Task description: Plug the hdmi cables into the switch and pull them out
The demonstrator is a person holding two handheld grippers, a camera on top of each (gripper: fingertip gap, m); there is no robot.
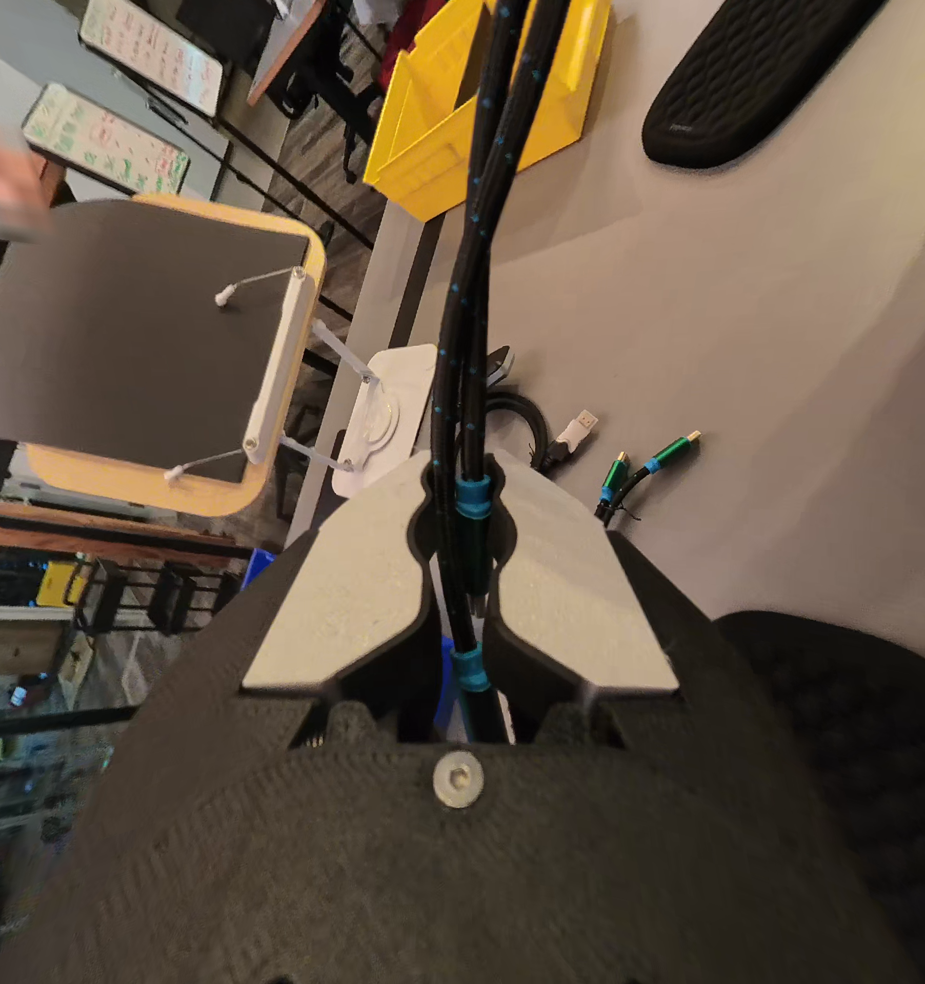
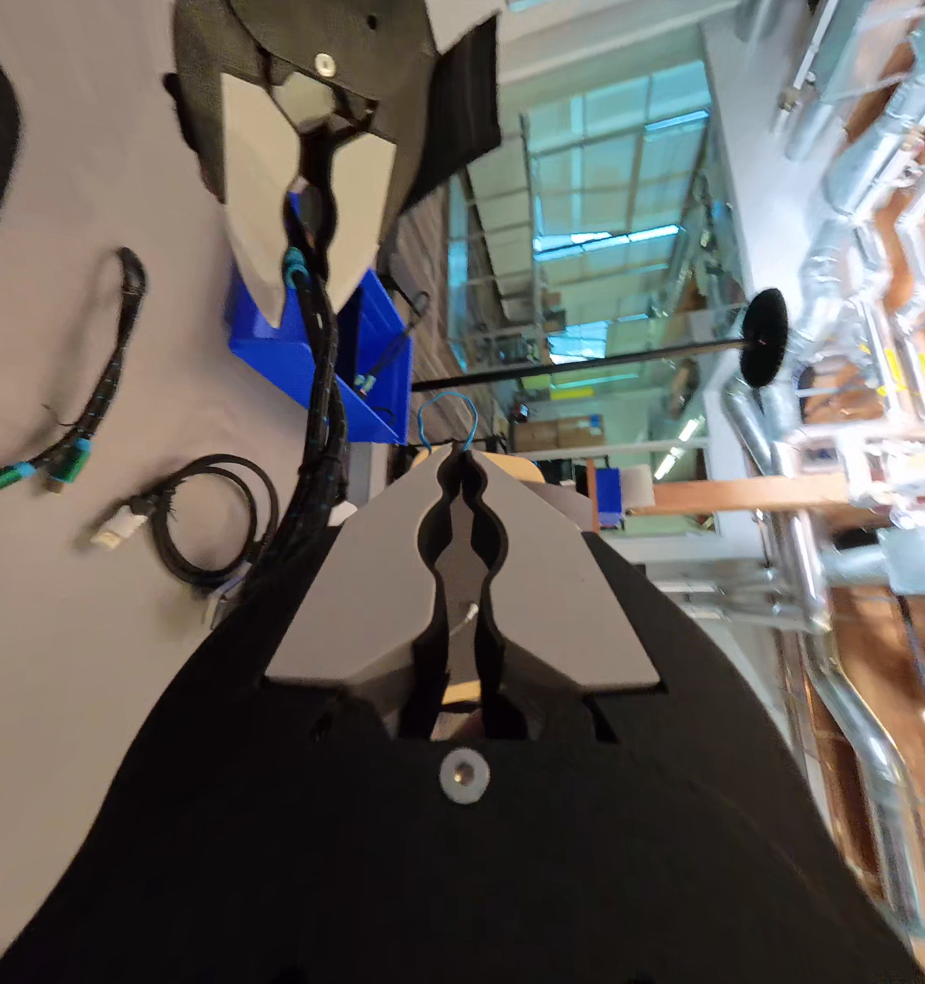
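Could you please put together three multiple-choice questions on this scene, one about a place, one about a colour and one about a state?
1. Where is the yellow bin?
A. On the grey table, beyond the cables
B. On the floor under a chair
C. Between the right claw's fingers

2. What colour are the bands on the braided black cables held in the left claw?
A. Red
B. Blue
C. White

3. What is the state of the right claw?
A. Wide open over a plug
B. Clamped on a thick black cable
C. Fingers nearly together, pinching a thin blue wire loop at the tips

Answers: A, the bin rests on the tabletop past the cable bundle. B, a blue band sits between the left claw's fingers. C, the loop rises from the tips of the closed fingers.
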